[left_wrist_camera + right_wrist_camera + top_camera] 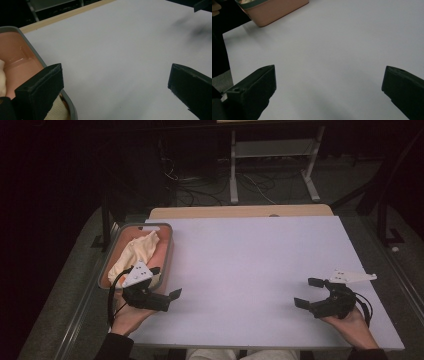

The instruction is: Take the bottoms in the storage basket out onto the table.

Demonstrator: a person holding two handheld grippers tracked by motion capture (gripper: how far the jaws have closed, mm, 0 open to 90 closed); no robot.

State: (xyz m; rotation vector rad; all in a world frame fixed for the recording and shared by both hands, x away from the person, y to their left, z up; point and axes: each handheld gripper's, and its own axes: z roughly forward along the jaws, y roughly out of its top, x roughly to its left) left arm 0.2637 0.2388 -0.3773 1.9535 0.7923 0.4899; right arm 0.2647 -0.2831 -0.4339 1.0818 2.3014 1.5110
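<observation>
- cloth [136, 252], cream and crumpled, lies inside the pink tray [169, 251] at the left edge of my white counter [250, 265]; in the left gripper view i see the tray's grey rim and pink floor beside my left finger.
- my left gripper [168, 281] sits at the tray's near right corner, held from below by the left hand [127, 317]; its fingers [40, 92] are spread wide with nothing between them, one over the tray rim, the other over bare counter.
- my right gripper [308, 292] is well apart, near the counter's right front, cradled in the right hand [350, 322]; its fingers [253, 91] are spread too, holding nothing, aimed across the counter toward the tray.
</observation>
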